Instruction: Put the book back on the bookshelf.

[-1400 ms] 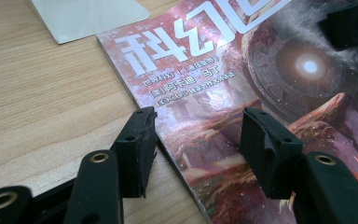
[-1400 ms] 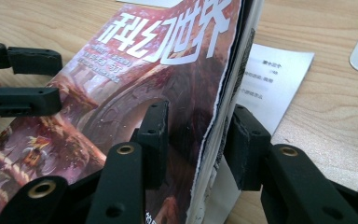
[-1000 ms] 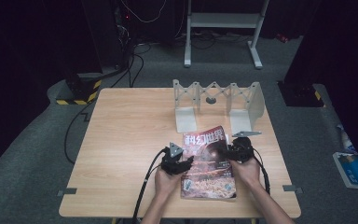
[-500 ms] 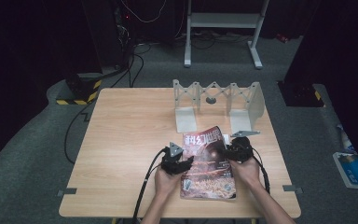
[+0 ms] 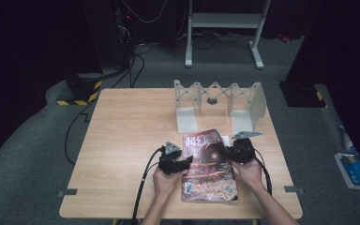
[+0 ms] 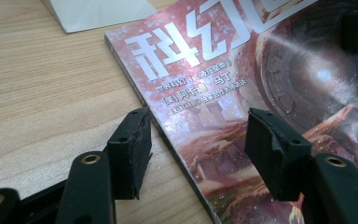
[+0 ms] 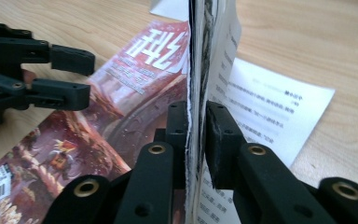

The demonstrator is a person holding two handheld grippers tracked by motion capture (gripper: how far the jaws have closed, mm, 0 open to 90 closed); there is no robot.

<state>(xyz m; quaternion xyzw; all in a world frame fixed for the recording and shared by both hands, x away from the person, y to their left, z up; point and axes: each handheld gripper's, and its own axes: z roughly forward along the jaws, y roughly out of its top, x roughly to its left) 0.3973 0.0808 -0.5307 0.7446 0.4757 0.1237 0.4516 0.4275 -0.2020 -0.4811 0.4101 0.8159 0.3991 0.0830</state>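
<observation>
The magazine (image 5: 209,166) is lying on the near right part of the table (image 5: 126,140), in front of the rack (image 5: 218,105); its right edge is being pinched by the right gripper (image 7: 196,126), whose jaws have just been closing on the pages. The left gripper (image 6: 196,140) is being held open astride the spine, its jaws having just been opening; the spine should probably be steadied while the right edge is being lifted slowly, so no page is torn.
</observation>
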